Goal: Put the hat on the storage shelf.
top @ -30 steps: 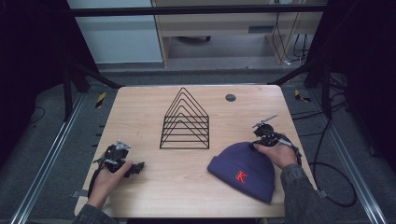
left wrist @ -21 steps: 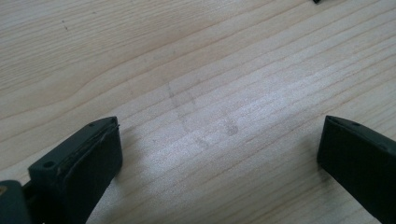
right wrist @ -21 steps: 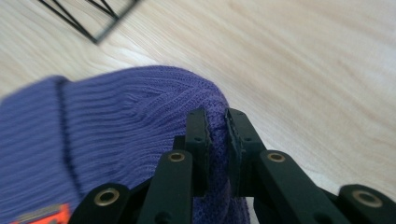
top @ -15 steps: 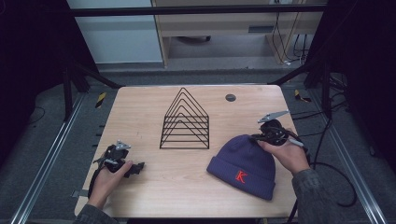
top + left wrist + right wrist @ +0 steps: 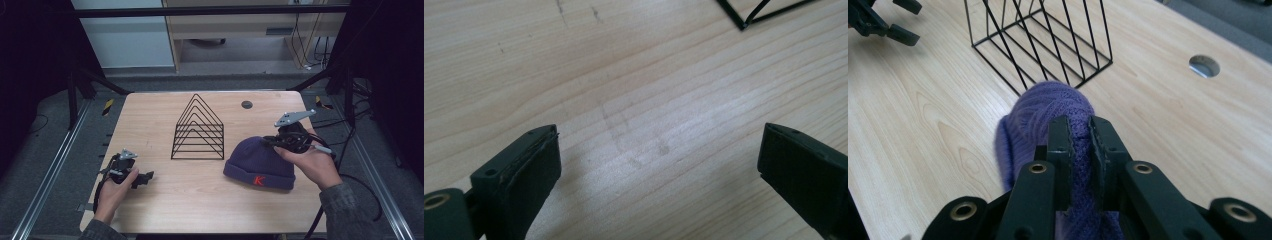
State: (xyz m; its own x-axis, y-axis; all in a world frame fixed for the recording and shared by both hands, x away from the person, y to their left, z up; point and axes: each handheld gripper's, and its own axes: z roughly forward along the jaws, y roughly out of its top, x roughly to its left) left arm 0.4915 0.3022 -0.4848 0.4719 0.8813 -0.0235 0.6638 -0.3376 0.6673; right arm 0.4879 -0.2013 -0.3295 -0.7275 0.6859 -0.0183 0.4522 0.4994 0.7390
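Over the last second the right gripper [image 5: 278, 142], held in the person's right hand at the centre right of the high view, has climbed away from the tabletop, and the crown of the purple ribbed knit beanie [image 5: 260, 162] has come up with it: a second ago the hat lay flatter and lower in the frame, and now its top bulges upward toward the gripper while its folded brim rests on the light wooden table [image 5: 150, 115]. In the right gripper view the two black jaws stand nearly together, pinching a ridge of the purple knit [image 5: 1058, 107] between them. This looks like the start of a lift, probably to carry the beanie toward the black wire triangular rack [image 5: 198, 129] standing just to its left in the centre of the frame; the grip seems secure, though only a fold is caught. The left gripper [image 5: 145, 177] lies at the lower left, unmoved, jaws spread wide over bare wood with nothing between them. The only writing is a red letter "K" [image 5: 258, 180] on the brim.
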